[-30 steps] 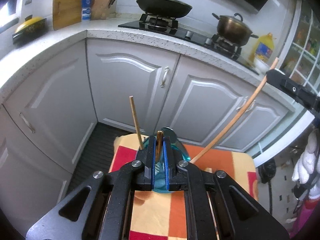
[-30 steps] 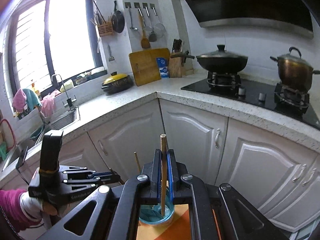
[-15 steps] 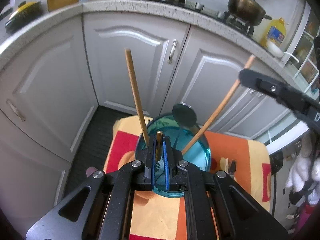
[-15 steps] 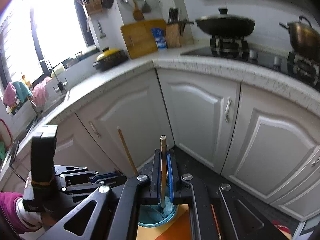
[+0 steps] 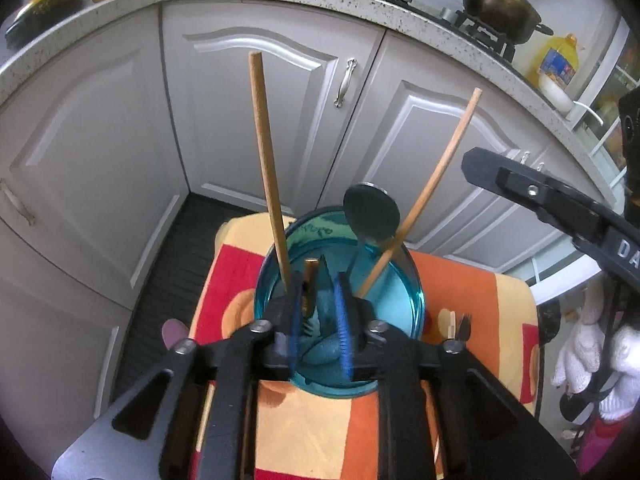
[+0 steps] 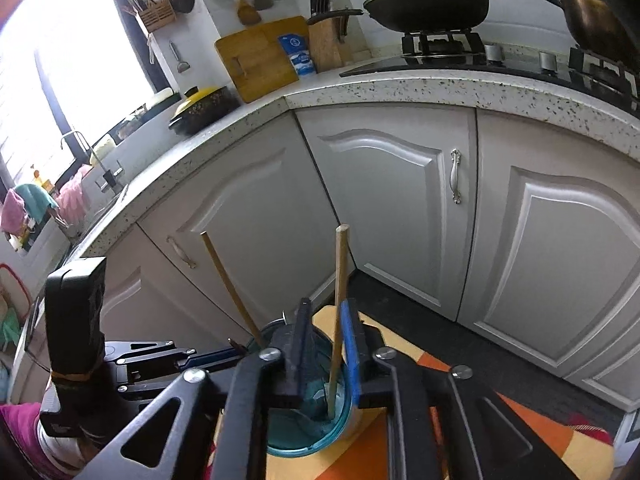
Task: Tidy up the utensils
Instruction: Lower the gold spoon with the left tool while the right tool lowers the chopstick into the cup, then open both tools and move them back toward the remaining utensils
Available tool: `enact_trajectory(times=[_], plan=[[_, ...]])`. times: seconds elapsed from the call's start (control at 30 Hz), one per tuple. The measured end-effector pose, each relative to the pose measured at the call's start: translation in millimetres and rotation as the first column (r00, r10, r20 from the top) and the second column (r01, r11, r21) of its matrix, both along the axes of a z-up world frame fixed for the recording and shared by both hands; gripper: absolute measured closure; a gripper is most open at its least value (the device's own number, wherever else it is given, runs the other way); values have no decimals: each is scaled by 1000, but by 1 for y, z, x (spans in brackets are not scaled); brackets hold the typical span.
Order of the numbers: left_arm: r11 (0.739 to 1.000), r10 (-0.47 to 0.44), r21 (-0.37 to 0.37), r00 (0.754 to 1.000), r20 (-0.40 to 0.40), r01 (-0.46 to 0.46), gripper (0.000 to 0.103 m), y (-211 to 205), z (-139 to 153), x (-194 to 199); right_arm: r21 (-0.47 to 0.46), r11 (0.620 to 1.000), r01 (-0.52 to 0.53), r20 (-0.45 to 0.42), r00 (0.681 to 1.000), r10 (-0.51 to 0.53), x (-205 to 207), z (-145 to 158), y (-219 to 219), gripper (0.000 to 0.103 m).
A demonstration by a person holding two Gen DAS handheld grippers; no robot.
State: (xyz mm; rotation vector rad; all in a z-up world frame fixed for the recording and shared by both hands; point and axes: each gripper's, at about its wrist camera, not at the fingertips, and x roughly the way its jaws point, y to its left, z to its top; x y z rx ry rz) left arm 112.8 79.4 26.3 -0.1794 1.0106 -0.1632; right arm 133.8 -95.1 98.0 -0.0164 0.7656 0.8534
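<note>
While both hand-held grippers gape, chopsticks (image 5: 267, 168) lean in blue cup (image 5: 404, 300).

Speckled white countertop (image 6: 420, 88) runs above grey-white cabinet doors (image 6: 384, 204) with metal handles (image 6: 455, 176). Lidded black wok (image 6: 428, 0) sits on a gas hob (image 6: 440, 46); bronze-coloured lidded pot (image 5: 500, 10) on the next burner. Wooden cutting board (image 6: 260, 58) leans against the wall, knife block (image 6: 326, 40) beside it. Yellow-lidded black pot (image 6: 202, 106) sits on the counter near the window. Yellow oil bottle (image 5: 558, 66) stands at the counter end. Dark ribbed floor (image 5: 168, 248) below.
</note>
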Motion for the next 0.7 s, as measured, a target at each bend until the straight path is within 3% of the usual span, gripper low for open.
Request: enact_trajectory(times=[0.13,0.2,0.7], plan=[[1000,0,-10,1000,4,0,73,-1,4,-7,1,1000,1,4,1000,-1,-6,1,-5,76],[1000,1,-11,1000,20,-1,61,-1,8,-12,7,1000,5,-1,1000,-5,-10,2,-9,74],[998,-14,56,990,142,6,60,-30,46,-56,5,999,48,-19,999,-48,-63,-5,-49,69]])
